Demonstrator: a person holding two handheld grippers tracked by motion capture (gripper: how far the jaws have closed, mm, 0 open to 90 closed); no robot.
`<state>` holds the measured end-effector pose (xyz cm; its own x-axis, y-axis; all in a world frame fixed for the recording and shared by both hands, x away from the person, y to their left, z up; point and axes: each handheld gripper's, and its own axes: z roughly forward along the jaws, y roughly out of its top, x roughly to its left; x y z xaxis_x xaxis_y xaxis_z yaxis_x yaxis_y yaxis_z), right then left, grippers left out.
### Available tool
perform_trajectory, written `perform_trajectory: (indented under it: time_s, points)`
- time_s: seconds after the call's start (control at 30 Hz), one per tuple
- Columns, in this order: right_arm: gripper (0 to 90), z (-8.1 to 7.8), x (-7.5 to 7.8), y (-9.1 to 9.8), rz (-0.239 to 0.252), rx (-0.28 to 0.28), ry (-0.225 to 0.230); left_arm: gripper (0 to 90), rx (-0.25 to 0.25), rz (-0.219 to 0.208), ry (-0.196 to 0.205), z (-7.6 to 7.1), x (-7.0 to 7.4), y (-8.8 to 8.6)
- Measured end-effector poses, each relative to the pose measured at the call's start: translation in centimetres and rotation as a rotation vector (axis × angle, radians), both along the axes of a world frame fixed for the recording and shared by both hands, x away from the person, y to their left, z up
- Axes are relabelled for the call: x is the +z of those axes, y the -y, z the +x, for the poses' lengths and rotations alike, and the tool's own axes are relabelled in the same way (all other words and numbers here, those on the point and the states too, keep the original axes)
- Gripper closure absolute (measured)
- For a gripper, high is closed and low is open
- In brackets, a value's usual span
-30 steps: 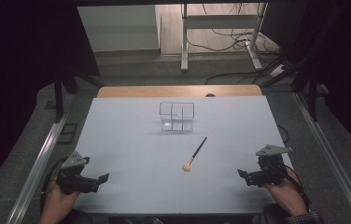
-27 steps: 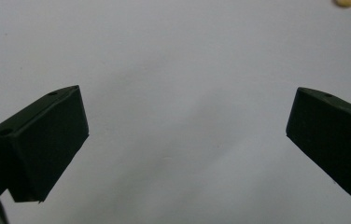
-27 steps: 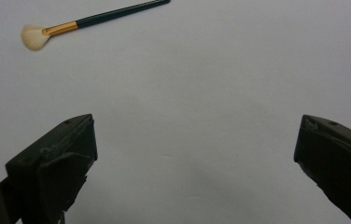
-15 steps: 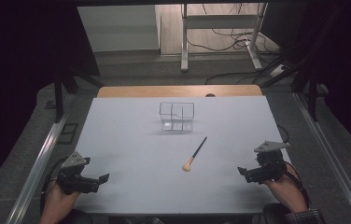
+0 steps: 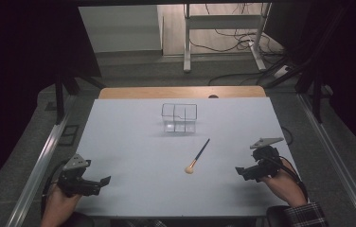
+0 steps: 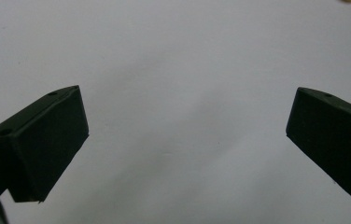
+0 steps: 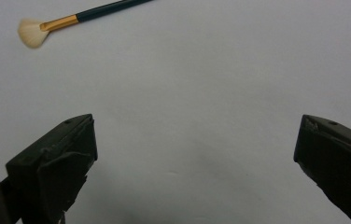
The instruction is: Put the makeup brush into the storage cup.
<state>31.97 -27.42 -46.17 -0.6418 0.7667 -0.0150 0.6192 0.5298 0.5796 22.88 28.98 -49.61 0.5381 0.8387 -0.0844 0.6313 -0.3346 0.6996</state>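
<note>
A makeup brush (image 5: 198, 156) with a dark handle, gold ferrule and pale bristles lies flat on the white table, bristles toward the person. In the right gripper view the brush (image 7: 71, 21) lies at the upper left, well ahead of the jaws. My right gripper (image 5: 240, 171) (image 7: 197, 154) rests open near the front right, apart from the brush, holding nothing. At the front left my left gripper (image 5: 101, 184) (image 6: 187, 135) is open over bare table. A clear compartmented box (image 5: 179, 117) stands behind the brush, toward the far middle.
The white table top (image 5: 133, 142) ends at a wooden strip (image 5: 181, 92) along the far side. Metal rails (image 5: 39, 165) run down both sides of the table. A hand and plaid sleeve (image 5: 304, 213) come in at the bottom right.
The right gripper has shifted and tilted slightly to the left. The left gripper, brush and box have stayed in place.
</note>
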Motion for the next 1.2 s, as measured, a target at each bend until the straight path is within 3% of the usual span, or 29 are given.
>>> perform_trajectory:
  time_s: [0.13, 0.17, 0.3, 0.73, 1.2]
  points:
    - [0.0, 0.4, 0.2, -0.4, -0.009, 0.009, -0.003, 0.0, 0.001, 0.002, -0.001, 0.0, 0.0, 0.0]
    - [0.0, 0.7, 0.3, -0.5, 0.000, 0.009, -0.023, 0.0, 0.001, 0.003, -0.001, 0.0, 0.0, 0.0]
    - [0.0, 1.2, 0.5, -0.8, 0.016, 0.007, -0.033, 0.0, 0.004, 0.004, -0.001, 0.0, 0.0, 0.0]
    - [0.0, 2.6, 0.8, -2.8, -0.048, 0.088, -0.040, 0.0, 0.004, 0.008, -0.006, 0.0, 0.0, 0.0]
    - [0.0, 4.1, 0.4, -4.2, -0.056, 0.122, -0.040, 0.0, 0.002, 0.013, -0.009, -0.1, 0.0, 0.1]
